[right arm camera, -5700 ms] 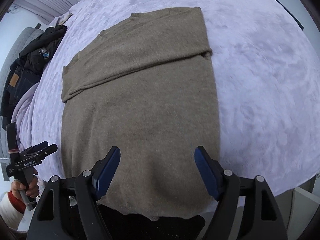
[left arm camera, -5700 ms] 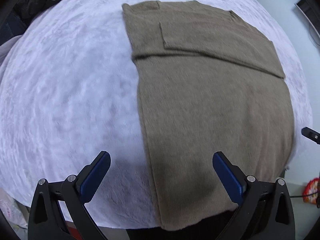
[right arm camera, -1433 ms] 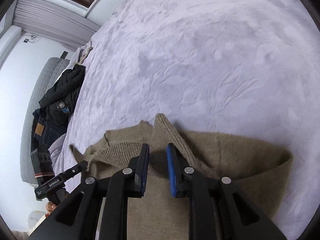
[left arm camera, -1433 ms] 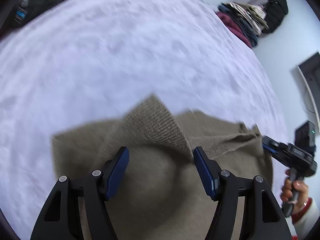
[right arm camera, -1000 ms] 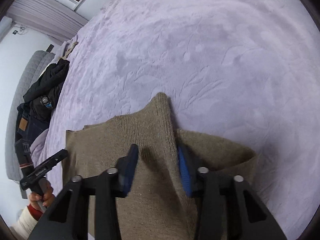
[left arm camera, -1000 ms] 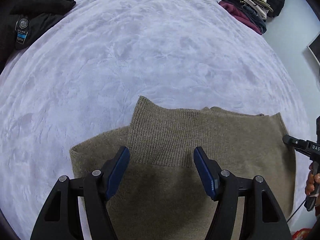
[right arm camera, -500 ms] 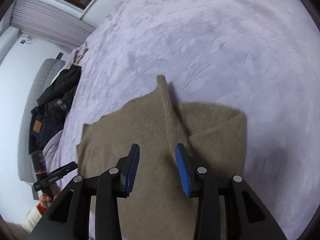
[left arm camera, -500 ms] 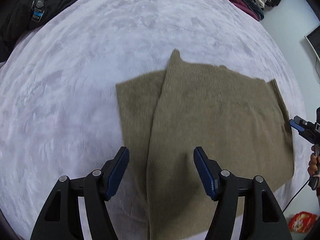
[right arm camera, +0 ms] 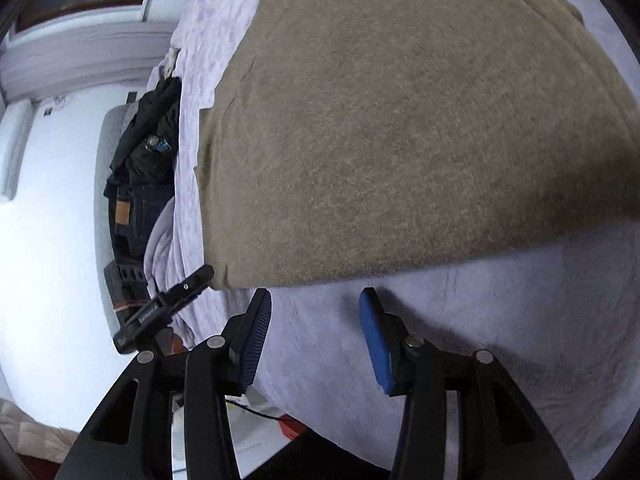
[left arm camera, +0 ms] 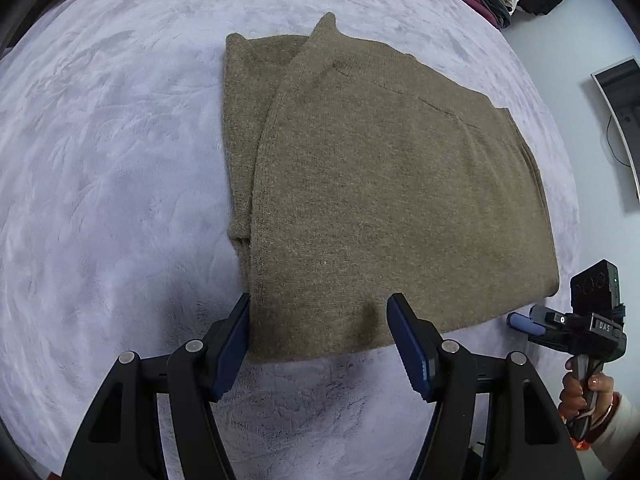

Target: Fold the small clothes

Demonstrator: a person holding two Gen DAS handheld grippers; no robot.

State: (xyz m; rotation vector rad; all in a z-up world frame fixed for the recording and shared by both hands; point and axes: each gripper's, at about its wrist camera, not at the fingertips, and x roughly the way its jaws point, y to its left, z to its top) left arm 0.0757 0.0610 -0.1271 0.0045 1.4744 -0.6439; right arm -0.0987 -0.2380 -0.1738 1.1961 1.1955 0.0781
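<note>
The olive-brown knitted sweater (left arm camera: 384,184) now lies folded in half on the lilac plush bedspread (left arm camera: 100,160); left gripper (left arm camera: 320,340) and right gripper (right arm camera: 314,336) have released it, jaws apart and empty.

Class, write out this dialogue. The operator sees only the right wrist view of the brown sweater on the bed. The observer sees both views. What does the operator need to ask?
Operator: The sweater's far edge is cut off for me. Is it tidy?
Observer: Not quite. On the sweater, one corner pokes out past the far edge.
Operator: I see the left hand-held gripper only from the side. Is it gripping anything?
Observer: No. The left hand-held gripper is open, with its jaws spread over the sweater's near edge and clamping nothing.
</note>
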